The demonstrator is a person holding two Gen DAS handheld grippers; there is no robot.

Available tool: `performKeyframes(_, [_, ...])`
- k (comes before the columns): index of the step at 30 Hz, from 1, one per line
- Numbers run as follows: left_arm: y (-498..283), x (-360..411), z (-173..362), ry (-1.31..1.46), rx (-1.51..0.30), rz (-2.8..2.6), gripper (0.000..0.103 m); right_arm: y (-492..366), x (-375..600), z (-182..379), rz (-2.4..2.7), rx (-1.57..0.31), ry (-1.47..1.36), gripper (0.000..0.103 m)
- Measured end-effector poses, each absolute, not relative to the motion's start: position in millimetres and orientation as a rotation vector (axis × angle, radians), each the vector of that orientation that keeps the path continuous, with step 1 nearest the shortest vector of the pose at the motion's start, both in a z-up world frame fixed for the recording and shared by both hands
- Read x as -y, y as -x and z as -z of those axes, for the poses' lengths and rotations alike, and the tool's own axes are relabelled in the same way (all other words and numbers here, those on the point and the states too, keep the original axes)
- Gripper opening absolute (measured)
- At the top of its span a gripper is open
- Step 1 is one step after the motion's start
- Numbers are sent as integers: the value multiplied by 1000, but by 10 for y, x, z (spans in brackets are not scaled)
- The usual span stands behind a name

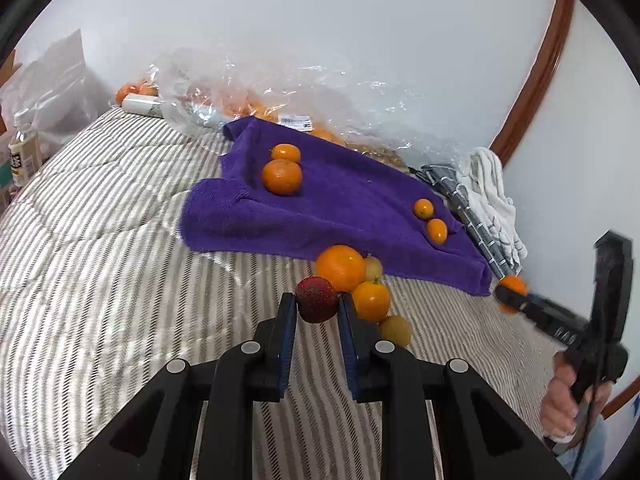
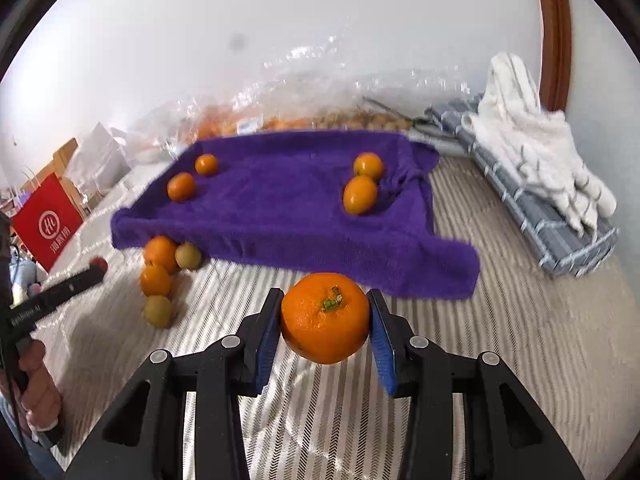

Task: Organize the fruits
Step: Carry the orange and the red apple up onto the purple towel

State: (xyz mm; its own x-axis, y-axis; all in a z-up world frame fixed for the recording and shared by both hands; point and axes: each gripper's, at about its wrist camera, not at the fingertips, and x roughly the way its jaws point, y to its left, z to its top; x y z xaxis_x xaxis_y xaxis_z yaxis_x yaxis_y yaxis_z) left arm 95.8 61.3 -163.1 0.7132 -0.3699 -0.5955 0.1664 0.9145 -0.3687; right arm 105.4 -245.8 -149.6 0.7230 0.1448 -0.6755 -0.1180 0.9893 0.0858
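Observation:
My left gripper (image 1: 318,306) is shut on a red strawberry (image 1: 317,299), held above the striped bedspread (image 1: 100,280). My right gripper (image 2: 325,320) is shut on a tangerine (image 2: 325,317) near the front edge of the purple towel (image 2: 280,208). On the towel lie two tangerines (image 2: 181,186) at the left and two kumquats (image 2: 360,194) at the right. A small pile of an orange (image 1: 341,267), a kumquat (image 1: 371,301) and two yellow-green fruits (image 1: 396,331) lies on the bedspread just beyond the strawberry. The right gripper also shows in the left wrist view (image 1: 510,294).
Clear plastic bags of oranges (image 1: 260,100) lie behind the towel against the wall. A grey checked cloth with a white towel (image 2: 536,160) lies at the right. A red paper bag (image 2: 48,224) and a bottle (image 1: 22,152) stand at the left.

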Motion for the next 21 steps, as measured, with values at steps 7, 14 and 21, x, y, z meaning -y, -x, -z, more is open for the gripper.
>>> performKeyframes(7, [-930,-820,1439,347,-728,251,20,-1152,2487,1189,-140,-710,-63,41])
performKeyframes(14, [-991,-854,1195,347,-693,247,20,-1410,2478,1040,-107,-653,-63,42])
performKeyframes(21, [-1338,-669,1033,279,-670,241,20,-1713,2464,1037,-121,-652,-91,41])
